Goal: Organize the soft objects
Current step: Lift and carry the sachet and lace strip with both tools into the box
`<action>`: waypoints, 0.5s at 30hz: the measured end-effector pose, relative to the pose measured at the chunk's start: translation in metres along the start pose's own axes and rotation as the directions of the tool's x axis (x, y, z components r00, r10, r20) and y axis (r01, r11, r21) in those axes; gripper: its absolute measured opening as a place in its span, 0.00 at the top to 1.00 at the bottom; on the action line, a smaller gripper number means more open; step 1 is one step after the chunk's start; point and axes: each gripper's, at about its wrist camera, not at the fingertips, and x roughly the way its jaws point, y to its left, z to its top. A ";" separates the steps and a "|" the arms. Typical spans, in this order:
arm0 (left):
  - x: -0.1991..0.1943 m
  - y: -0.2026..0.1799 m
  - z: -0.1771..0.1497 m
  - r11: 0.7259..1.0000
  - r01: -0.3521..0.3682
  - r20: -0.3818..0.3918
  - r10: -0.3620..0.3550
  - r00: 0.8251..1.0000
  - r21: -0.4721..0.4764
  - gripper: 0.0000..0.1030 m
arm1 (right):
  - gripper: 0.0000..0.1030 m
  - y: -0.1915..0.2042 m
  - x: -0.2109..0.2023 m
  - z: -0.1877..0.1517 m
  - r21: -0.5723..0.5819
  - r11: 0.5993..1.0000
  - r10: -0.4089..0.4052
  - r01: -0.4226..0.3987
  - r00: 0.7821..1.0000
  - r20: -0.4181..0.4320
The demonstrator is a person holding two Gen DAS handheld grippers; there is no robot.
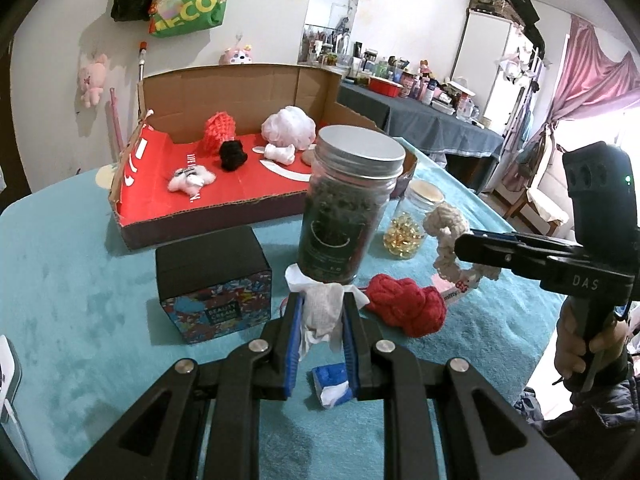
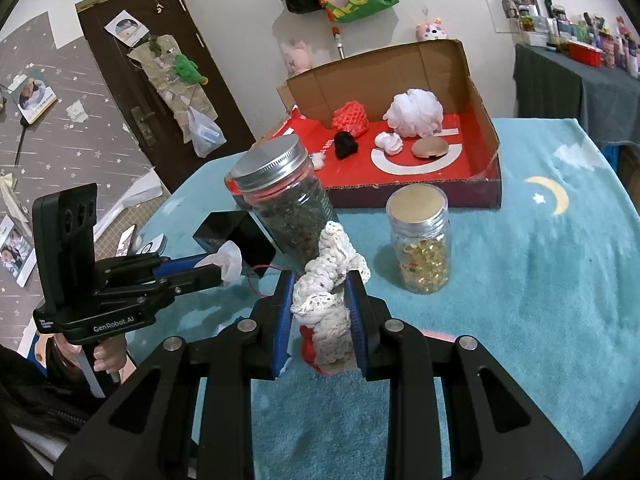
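In the left wrist view my left gripper (image 1: 320, 304) is shut on a crumpled white tissue wad (image 1: 322, 312), held just above the teal cloth. To its right, my right gripper (image 1: 464, 246) is shut on a cream crocheted rope (image 1: 442, 224). A red knitted bundle (image 1: 408, 306) lies on the cloth between them. In the right wrist view the cream crocheted rope (image 2: 332, 276) stands pinched in my right gripper (image 2: 318, 284), with the red bundle (image 2: 307, 346) partly hidden below it. The left gripper (image 2: 218, 270) holds the tissue wad (image 2: 231, 261) at the left.
An open cardboard box with red lining (image 1: 224, 204) stands at the back, holding a red net pouf (image 1: 218, 130), a white pouf (image 1: 288, 124), a black piece (image 1: 233, 155) and small white pieces. In front stand a dark-filled jar (image 1: 348, 208), a capsule jar (image 1: 404, 236), a black box (image 1: 212, 276).
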 end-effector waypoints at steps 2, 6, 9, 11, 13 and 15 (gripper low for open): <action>-0.003 0.002 0.002 1.000 -0.006 0.011 0.006 1.000 -0.002 0.81 | 0.76 -0.001 -0.001 0.000 0.003 1.000 -0.001 0.001 1.000 0.000; -0.013 0.007 0.009 1.000 -0.017 0.041 0.017 0.999 -0.012 0.81 | 0.76 -0.002 -0.008 0.005 0.007 1.000 0.001 -0.001 1.000 0.023; -0.020 0.012 0.017 1.000 -0.026 0.065 0.027 0.997 -0.016 0.81 | 0.76 -0.003 -0.014 0.011 0.004 1.000 -0.003 0.003 0.999 0.043; -0.023 0.015 0.024 0.999 -0.033 0.082 0.034 0.996 -0.013 0.81 | 0.76 -0.004 -0.017 0.017 0.001 1.000 -0.002 0.002 0.998 0.057; -0.026 0.017 0.032 0.999 -0.038 0.096 0.039 0.995 -0.010 0.81 | 0.76 -0.006 -0.020 0.023 -0.003 1.000 -0.003 0.003 0.998 0.070; -0.027 0.021 0.040 0.999 -0.042 0.107 0.042 0.993 -0.003 0.81 | 0.76 -0.006 -0.022 0.033 -0.015 1.000 -0.011 0.012 0.996 0.084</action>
